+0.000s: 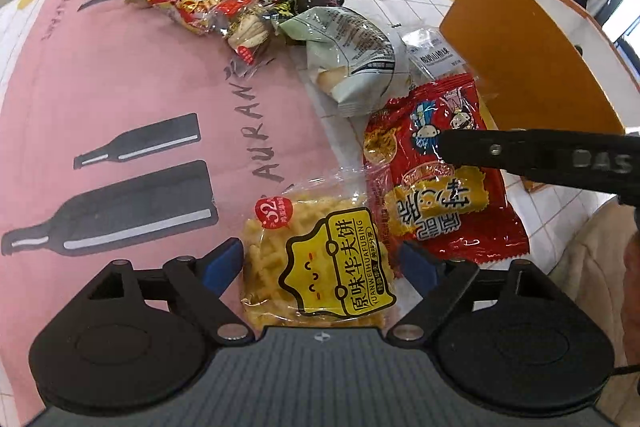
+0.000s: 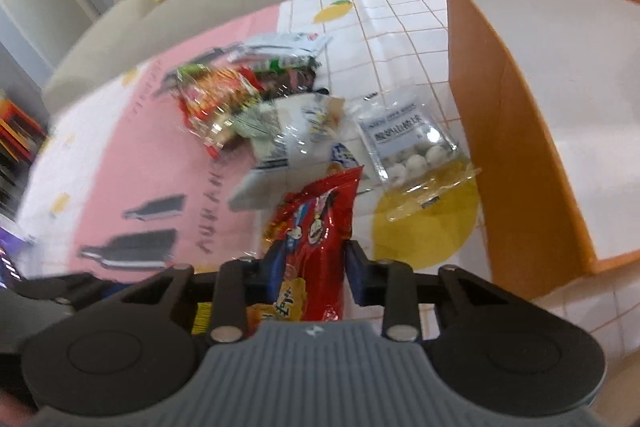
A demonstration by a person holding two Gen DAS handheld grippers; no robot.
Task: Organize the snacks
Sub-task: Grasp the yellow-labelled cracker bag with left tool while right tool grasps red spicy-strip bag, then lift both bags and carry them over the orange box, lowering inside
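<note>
Right gripper [image 2: 312, 273]: blue pads clamped on the red snack packet [image 2: 316, 247], crinkly foil pinched at its near end.
Left gripper [image 1: 320, 263]: jaws either side of the yellow waffle packet [image 1: 320, 259]; pad contact — cannot tell.
Red packet's place: just right of the waffle packet, edges overlapping, on the tablecloth [image 1: 120, 75].
Around: orange box [image 2: 516, 155] close on the right, clear pouch of white balls [image 2: 404, 143] beside its wall.
Farther off: heap of mixed wrappers [image 1: 224, 3], glossy and crumpled.
</note>
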